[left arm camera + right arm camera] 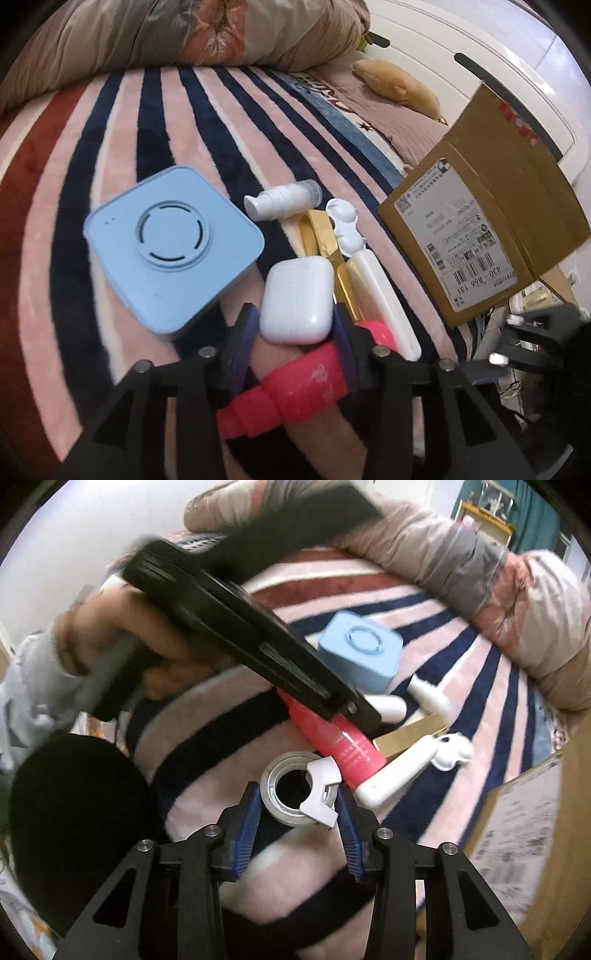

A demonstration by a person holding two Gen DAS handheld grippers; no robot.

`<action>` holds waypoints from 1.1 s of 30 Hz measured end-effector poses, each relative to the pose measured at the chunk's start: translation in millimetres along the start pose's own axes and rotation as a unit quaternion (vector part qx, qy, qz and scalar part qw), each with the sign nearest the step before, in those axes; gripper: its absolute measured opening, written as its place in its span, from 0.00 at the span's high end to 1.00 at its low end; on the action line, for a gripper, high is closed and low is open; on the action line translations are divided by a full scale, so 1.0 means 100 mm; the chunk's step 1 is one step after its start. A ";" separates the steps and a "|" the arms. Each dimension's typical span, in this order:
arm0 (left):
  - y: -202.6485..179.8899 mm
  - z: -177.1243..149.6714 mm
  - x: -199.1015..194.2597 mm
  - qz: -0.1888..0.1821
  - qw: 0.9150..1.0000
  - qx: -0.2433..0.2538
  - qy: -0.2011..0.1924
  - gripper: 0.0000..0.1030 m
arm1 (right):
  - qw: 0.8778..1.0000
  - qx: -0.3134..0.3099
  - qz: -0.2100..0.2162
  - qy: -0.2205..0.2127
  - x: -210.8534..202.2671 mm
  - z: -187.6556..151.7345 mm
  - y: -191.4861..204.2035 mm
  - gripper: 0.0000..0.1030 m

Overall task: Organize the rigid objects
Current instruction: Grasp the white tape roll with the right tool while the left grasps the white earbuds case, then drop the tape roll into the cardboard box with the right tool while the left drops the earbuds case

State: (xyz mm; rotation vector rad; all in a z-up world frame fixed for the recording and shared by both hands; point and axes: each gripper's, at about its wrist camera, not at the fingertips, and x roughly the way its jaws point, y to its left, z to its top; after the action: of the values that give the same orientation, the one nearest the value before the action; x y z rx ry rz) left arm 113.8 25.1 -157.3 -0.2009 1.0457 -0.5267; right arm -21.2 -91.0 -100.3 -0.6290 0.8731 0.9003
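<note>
In the left wrist view my left gripper [295,325] is closed around a white earbud case [296,300], with a pink-red tube [295,391] lying under the fingers. A light blue square box [171,245], a white pump bottle [282,199], a gold bar [325,236] and a long white piece [384,295] lie around it on the striped blanket. In the right wrist view my right gripper [297,805] is shut on a silver ring with a white clip [299,794]. The left gripper's black body [240,627] crosses above the pink tube [340,746].
A cardboard box with a shipping label [472,229] stands to the right; it also shows in the right wrist view [517,842]. A rumpled quilt [184,33] lies at the back. A white headboard [480,55] is beyond. A black round object [74,819] sits at left.
</note>
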 end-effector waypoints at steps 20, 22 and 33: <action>-0.11 0.07 0.00 0.044 0.999 0.017 -0.014 0.61 | 0.951 0.200 -0.230 -0.060 -1.62 -0.36 -1.28 0.64; -0.11 0.06 -0.02 0.049 0.999 0.017 -0.015 0.61 | 0.945 0.215 -0.244 -0.030 -1.49 -0.44 -1.38 0.53; -0.42 0.15 -0.88 0.063 0.993 0.042 -0.087 0.63 | 0.964 0.140 -0.123 -0.192 -1.78 -0.21 -0.74 0.44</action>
State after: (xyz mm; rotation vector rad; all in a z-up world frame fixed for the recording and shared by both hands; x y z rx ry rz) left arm 78.8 32.7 -65.3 -0.1034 0.8595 -0.4299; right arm -24.7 -214.9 48.7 -0.2931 0.5432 0.6297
